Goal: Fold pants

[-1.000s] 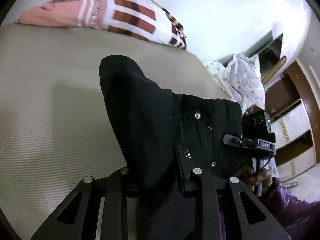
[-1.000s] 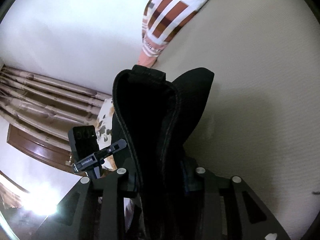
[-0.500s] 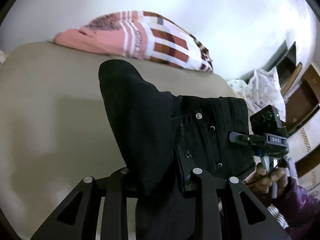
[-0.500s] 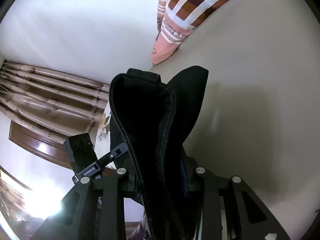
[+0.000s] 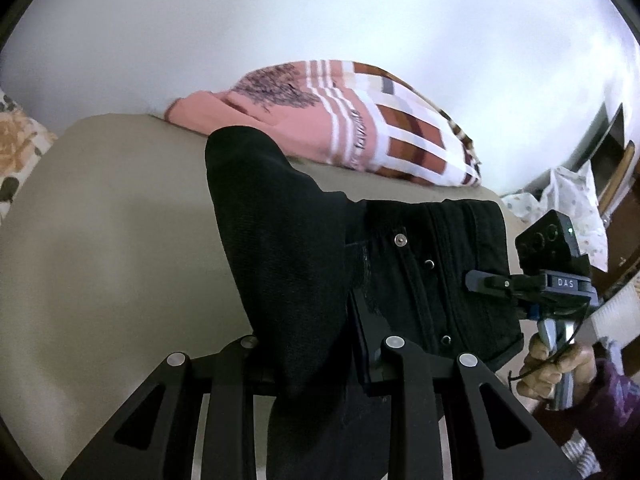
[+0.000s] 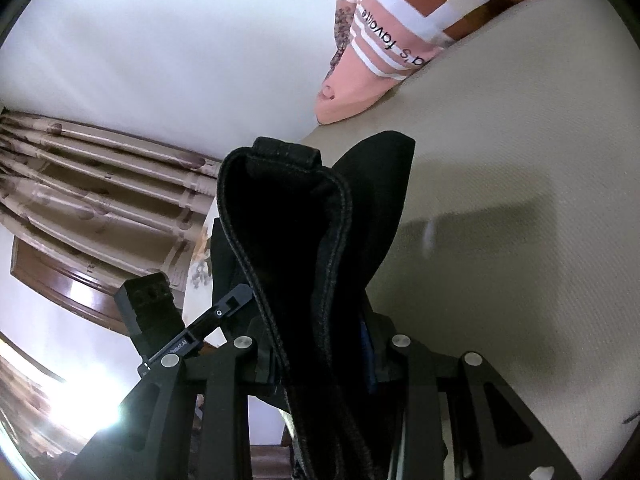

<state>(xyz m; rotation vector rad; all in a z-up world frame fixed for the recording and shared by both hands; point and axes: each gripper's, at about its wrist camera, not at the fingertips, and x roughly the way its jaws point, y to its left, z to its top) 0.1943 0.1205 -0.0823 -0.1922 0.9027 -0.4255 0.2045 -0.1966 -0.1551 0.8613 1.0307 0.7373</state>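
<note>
The black pants hang above the beige bed, held up by both grippers. My left gripper is shut on a thick fold of them, and the buttoned waistband stretches to the right. There my right gripper pinches the waistband edge, with a hand on its handle. In the right wrist view the right gripper is shut on the pants, whose seamed edge rises between its fingers. The left gripper shows at the left behind the cloth.
A beige bed cover spreads below the pants. A pink, white and brown striped cloth lies at its far edge against a white wall. Curtains hang at the left, a floral pillow lies far left, and wooden furniture stands right.
Both grippers have carried the pants across above the bed, keeping their hold. The left view has tilted up, so the striped cloth sits lower and more wall shows.
</note>
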